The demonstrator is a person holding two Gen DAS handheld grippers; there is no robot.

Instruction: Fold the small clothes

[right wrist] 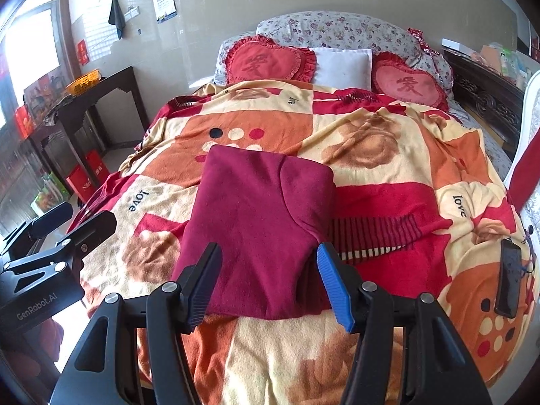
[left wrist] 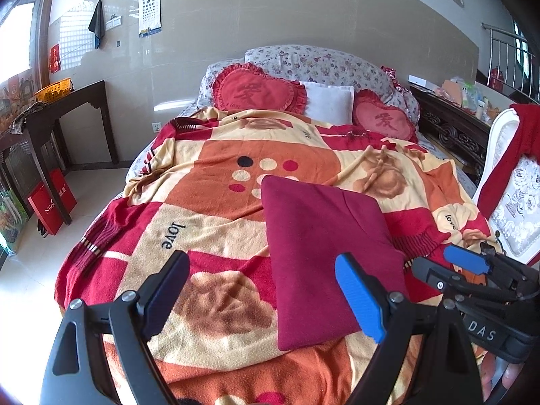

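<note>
A dark red garment [left wrist: 324, 253] lies folded into a flat rectangle on the patterned blanket [left wrist: 209, 229]; it also shows in the right wrist view [right wrist: 260, 229]. My left gripper [left wrist: 263, 290] is open and empty, held above the garment's near left part. My right gripper [right wrist: 268, 280] is open and empty, just above the garment's near edge. The right gripper also shows at the right of the left wrist view [left wrist: 445, 265], and the left gripper at the left of the right wrist view [right wrist: 72, 219].
Heart-shaped red cushions [left wrist: 258, 92] and a white pillow [left wrist: 329, 103] lie at the head of the bed. A black phone [right wrist: 509, 281] lies on the blanket at the right. A dark side table [left wrist: 54, 114] stands left, a white chair [left wrist: 509, 202] with red cloth right.
</note>
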